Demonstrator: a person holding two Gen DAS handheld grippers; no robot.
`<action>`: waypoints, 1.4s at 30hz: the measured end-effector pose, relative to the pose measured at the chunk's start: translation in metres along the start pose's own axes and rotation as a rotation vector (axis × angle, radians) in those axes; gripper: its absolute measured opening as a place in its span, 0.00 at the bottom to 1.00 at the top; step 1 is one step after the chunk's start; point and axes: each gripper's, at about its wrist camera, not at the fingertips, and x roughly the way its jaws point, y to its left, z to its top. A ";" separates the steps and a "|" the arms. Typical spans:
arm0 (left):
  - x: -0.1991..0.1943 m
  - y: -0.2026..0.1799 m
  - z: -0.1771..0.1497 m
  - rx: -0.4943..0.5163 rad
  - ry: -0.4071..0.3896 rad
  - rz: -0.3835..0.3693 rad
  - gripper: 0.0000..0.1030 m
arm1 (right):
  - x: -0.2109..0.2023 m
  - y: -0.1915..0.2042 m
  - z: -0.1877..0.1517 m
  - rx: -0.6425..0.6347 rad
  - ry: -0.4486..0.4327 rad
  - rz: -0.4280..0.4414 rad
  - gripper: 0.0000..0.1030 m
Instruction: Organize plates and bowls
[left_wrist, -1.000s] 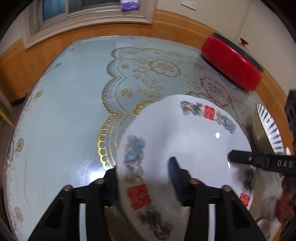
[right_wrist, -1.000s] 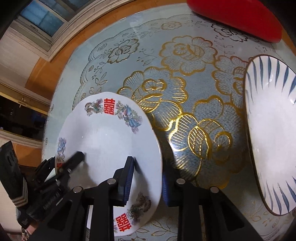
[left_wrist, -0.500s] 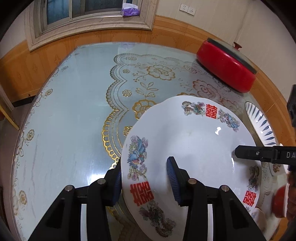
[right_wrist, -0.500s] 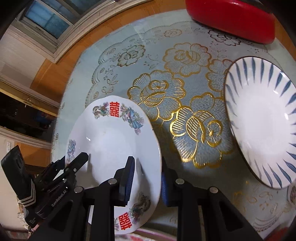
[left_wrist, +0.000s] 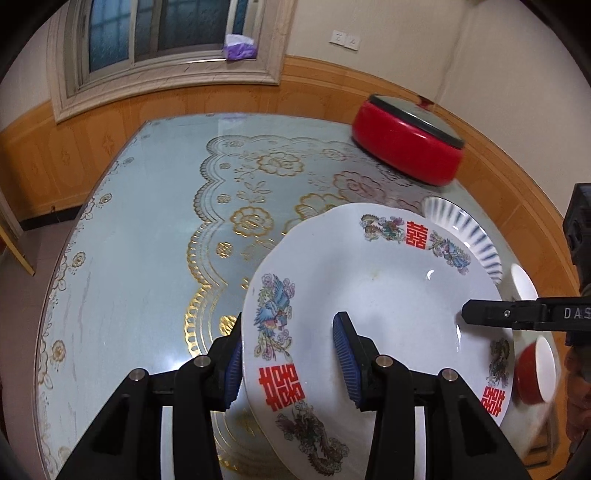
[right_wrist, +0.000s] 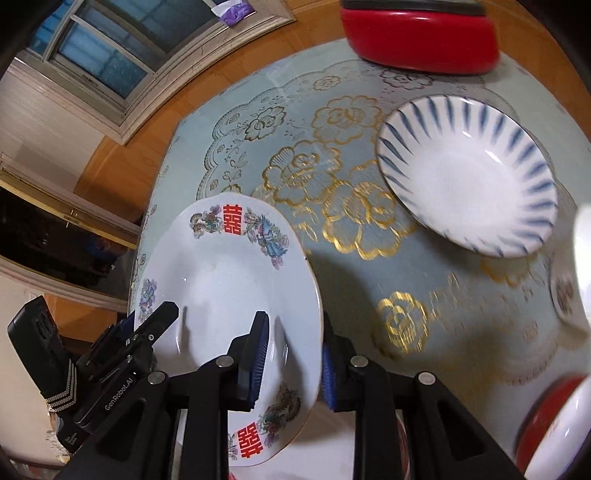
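Both the left gripper (left_wrist: 288, 354) and right gripper (right_wrist: 291, 360) pinch the plate (left_wrist: 369, 295) above a gold-flowered tablecloth (left_wrist: 147, 240); window (left_wrist: 155, 33) far

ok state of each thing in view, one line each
double-happiness plate: off the table, tilted, gripped at opposite rims by both claws
left claw: shut on the plate's rim
right claw: shut on the plate's rim
blue-striped plate: lying on the table, upright, empty
red bowl: upright, blurred, white inside
red lidded pot: on the table's far side, lid on
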 end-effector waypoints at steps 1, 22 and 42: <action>-0.004 -0.004 -0.005 0.008 -0.002 -0.003 0.43 | -0.003 -0.003 -0.006 0.004 0.000 0.002 0.24; -0.022 -0.037 -0.082 0.047 0.065 0.016 0.45 | -0.012 -0.043 -0.096 0.094 0.047 0.026 0.24; -0.014 -0.041 -0.104 0.067 0.110 0.041 0.46 | -0.003 -0.048 -0.113 0.106 0.080 0.018 0.24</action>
